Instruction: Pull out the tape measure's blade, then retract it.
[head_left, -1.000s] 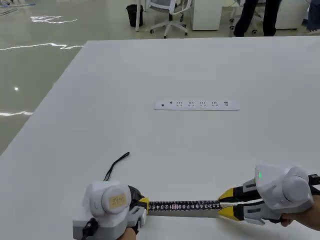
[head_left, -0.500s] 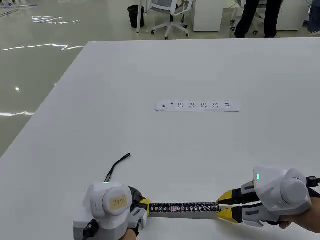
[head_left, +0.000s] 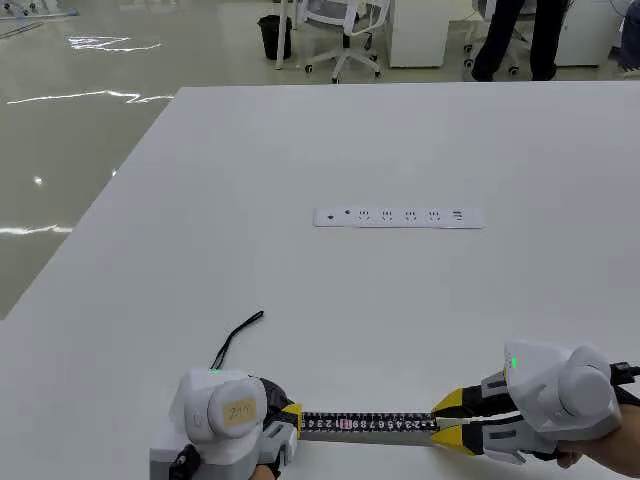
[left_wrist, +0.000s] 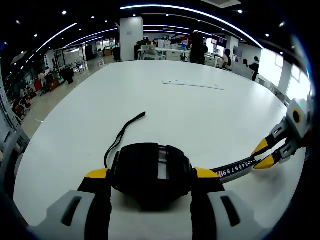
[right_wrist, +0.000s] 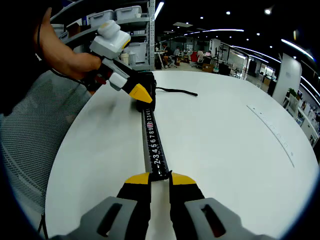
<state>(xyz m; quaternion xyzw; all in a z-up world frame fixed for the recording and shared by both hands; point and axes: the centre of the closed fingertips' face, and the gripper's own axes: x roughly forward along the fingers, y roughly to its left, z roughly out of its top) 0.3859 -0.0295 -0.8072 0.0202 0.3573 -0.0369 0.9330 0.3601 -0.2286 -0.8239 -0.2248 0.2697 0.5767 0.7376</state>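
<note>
the left gripper (left_wrist: 151, 175) and right gripper (right_wrist: 160, 179) are white and pale grey plastic with yellow fingertips (right_wrist: 137, 178). each shows a small green light, and the left one carries a pale yellow label. the chunky black plastic tape measure case (left_wrist: 150, 162) has a grey stripe down its middle. its narrow dark metal blade (right_wrist: 152, 142) bears white numerals and one red mark. the thin cord strap (head_left: 236, 338) is black, the broad table (head_left: 300, 150) plain white, the flat power strip (head_left: 398, 217) white dotted with dark sockets.
</note>
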